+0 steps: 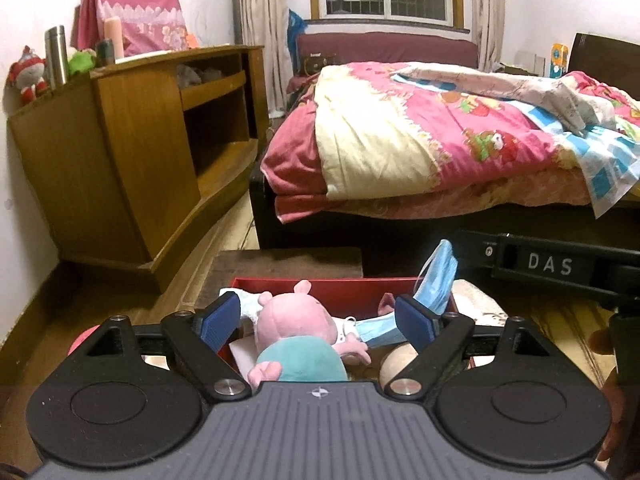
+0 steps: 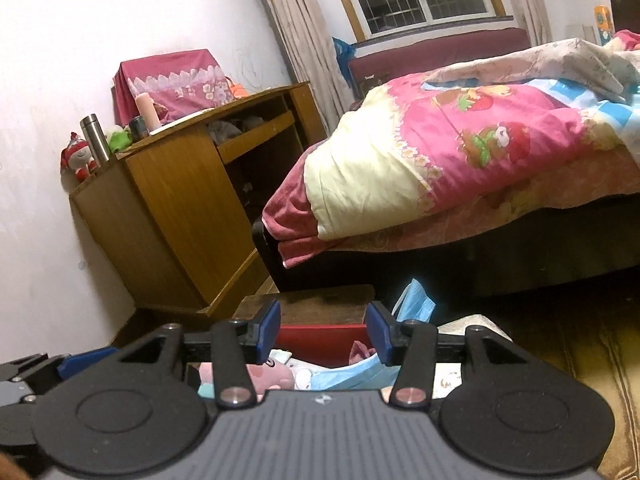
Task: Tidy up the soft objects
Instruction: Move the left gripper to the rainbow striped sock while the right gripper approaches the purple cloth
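A red box (image 1: 352,292) sits on the floor below both grippers. In it lie a pink pig plush in a teal shirt (image 1: 296,344), white soft items (image 1: 248,308) and a blue face mask (image 1: 436,280) draped over the right wall. My left gripper (image 1: 320,320) is open, its fingers either side of the pig plush, above it. My right gripper (image 2: 324,332) is open and empty over the box (image 2: 320,336); the pig (image 2: 276,376) and the mask (image 2: 352,376) show under it. The right gripper's body (image 1: 560,264) shows at the right of the left wrist view.
A bed with a pink quilt (image 1: 440,128) stands ahead. A wooden cabinet (image 1: 132,152) stands at the left with a flask, a candle and small plush toys (image 1: 28,76) on top. A brown mat (image 1: 288,260) lies beyond the box. A patterned cloth (image 1: 480,300) lies right of the box.
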`<state>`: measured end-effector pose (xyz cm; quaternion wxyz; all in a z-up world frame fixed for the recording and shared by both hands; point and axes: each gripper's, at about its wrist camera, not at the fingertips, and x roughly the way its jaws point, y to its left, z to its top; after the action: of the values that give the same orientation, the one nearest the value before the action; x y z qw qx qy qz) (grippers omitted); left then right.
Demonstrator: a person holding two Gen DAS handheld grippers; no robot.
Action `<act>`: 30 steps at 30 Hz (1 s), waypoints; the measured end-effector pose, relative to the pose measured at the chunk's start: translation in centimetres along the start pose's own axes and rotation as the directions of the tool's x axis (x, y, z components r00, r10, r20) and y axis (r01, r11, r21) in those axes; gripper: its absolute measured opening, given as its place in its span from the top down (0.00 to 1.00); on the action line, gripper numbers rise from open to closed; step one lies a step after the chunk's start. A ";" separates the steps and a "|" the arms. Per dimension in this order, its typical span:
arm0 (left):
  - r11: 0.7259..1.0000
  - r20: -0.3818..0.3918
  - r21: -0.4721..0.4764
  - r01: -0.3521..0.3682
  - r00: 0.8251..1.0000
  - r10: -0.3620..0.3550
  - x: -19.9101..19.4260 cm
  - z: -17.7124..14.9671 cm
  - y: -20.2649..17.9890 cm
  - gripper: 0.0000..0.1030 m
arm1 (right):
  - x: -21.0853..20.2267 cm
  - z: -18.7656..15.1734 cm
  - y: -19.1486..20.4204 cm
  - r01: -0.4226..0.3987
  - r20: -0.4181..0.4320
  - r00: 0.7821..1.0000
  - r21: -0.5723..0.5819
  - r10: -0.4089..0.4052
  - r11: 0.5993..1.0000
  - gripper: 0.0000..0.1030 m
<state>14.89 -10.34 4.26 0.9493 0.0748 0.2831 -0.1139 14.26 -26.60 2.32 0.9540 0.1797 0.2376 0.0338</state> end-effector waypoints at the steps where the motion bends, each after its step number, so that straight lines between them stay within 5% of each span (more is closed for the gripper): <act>1: 1.000 0.001 0.004 0.002 1.000 -0.002 -0.3 0.0 -0.1 0.20 | -0.3 0.0 0.1 0.002 -0.003 1.000 -0.007 -0.002 1.000 0.77; 17: 0.999 0.011 0.010 0.037 0.999 -0.037 -4.9 -2.4 -0.4 0.18 | -6.4 -1.2 0.6 0.018 0.012 1.000 -0.014 -0.018 1.000 0.70; 30: 0.996 -0.076 -0.023 0.084 0.993 -0.085 -5.3 -6.6 0.3 0.18 | -8.8 -5.7 0.4 0.061 -0.091 0.994 -0.028 -0.063 0.998 0.69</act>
<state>7.20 -7.76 1.81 0.9327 0.0577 0.3237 -0.1482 3.84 -25.65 1.62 0.9448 0.1585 0.2864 0.0155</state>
